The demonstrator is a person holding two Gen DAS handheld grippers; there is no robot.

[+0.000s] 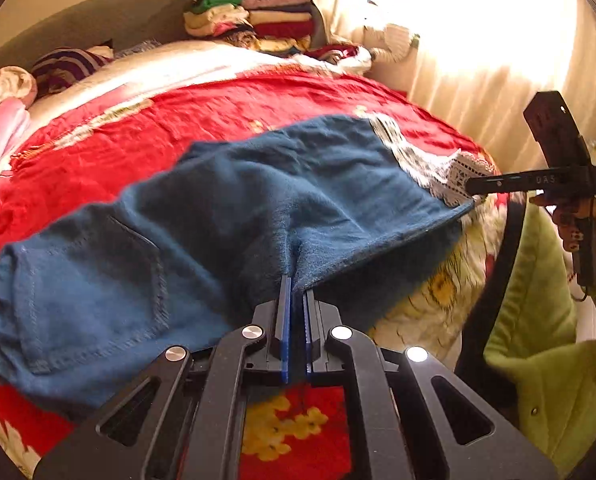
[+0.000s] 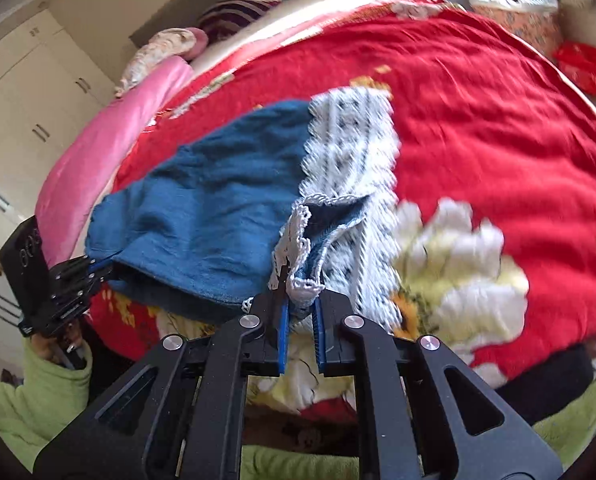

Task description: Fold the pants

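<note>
Left wrist view: the left gripper has its blue pads pressed together on an edge of the blue pants, which are lifted above a bed with a red flowered cover. A back pocket shows on the near left part of the pants. At the right, the right gripper pinches the white lace hem, held by a hand in a green sleeve. Folded clothes are stacked at the far end of the bed.

Right wrist view: the right gripper pinches the bunched lace hem, its pads slightly apart around the fabric. The pants stretch left to the left gripper, clamped on their far edge. A pink quilt lies along the bed's left side.
</note>
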